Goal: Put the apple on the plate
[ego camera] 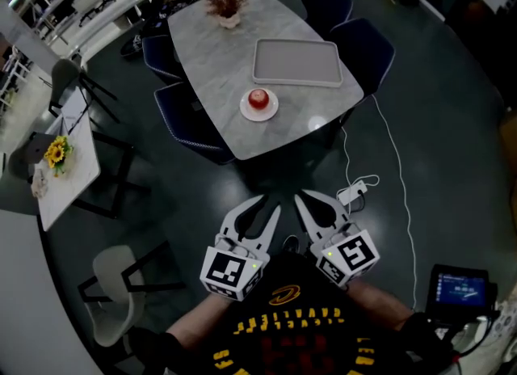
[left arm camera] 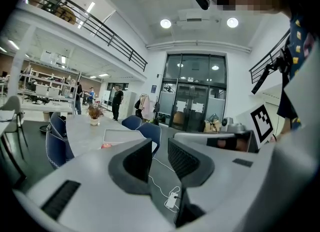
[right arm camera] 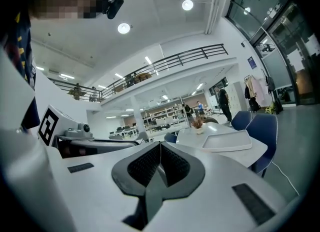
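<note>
1. Apple (ego camera: 258,98) sits upright on the plate (ego camera: 246,111), near the table (ego camera: 210,50) edge closest to the person. An empty tray (ego camera: 296,62) lies just beyond it, and nothing touches the apple.
2. Progress: judged from this layout, the placement is done. The fruit rests fully within the plate rim, so no transfer step appears to be left, beyond perhaps standing clear.
3. Left tool (ego camera: 269,204): held low by the person's body, over the floor and well apart from the table. Its own view shows the jaws parted by a moderate gap. Nothing is between them, only floor and a cable (left arm camera: 172,198) visible through the gap.
4. Right tool (ego camera: 311,198): beside the left one, equally far from the table. Its own view shows the ribbed pads pressed together along their length, with nothing gripped.
5. Neither tool touches any object, and both point roughly toward the table.
</note>
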`<state>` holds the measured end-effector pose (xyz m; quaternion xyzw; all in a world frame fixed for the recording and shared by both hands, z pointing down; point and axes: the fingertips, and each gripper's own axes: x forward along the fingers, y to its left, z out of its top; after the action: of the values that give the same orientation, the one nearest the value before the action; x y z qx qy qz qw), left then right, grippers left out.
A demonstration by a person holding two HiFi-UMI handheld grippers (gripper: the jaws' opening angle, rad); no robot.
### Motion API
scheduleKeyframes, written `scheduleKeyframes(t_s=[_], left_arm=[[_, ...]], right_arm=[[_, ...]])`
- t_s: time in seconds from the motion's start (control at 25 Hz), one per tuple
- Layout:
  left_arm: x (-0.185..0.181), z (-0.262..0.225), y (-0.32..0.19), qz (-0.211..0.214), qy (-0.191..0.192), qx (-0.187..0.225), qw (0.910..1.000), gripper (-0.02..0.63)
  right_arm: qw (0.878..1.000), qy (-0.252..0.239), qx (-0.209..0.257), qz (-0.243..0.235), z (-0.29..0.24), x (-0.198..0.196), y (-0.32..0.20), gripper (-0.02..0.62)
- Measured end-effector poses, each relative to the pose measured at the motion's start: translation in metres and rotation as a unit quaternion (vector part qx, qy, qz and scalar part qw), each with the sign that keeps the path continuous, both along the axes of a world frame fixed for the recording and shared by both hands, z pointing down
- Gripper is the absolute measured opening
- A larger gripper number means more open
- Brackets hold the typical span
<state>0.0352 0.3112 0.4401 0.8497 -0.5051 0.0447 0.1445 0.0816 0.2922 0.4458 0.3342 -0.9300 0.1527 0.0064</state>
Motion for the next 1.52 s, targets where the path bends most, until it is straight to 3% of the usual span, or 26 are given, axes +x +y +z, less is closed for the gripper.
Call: scheduleKeyframes(t_s=[0.52,0.88,1.52], left_arm=[[0.015,0.005,-0.025,-0.004,-0.013,-0.005,0.9999,0.101],[0.004,0.018,-0.075,0.006,0.018,-0.015,0.9997,0.101],[-0.057,0.044,-0.19,0.014,0.076,-0.061,0.9951,0.101]], right_arm=[[1.0,-0.005,-0.012,-0.006,0.006,0.016,-0.026,0.008],[0.999,0.012,-0.025,0.023,0.017,0.018,-0.073,0.008],[0.996,0.035,-0.076,0.023,0.043,-0.041,-0.182,0.008]])
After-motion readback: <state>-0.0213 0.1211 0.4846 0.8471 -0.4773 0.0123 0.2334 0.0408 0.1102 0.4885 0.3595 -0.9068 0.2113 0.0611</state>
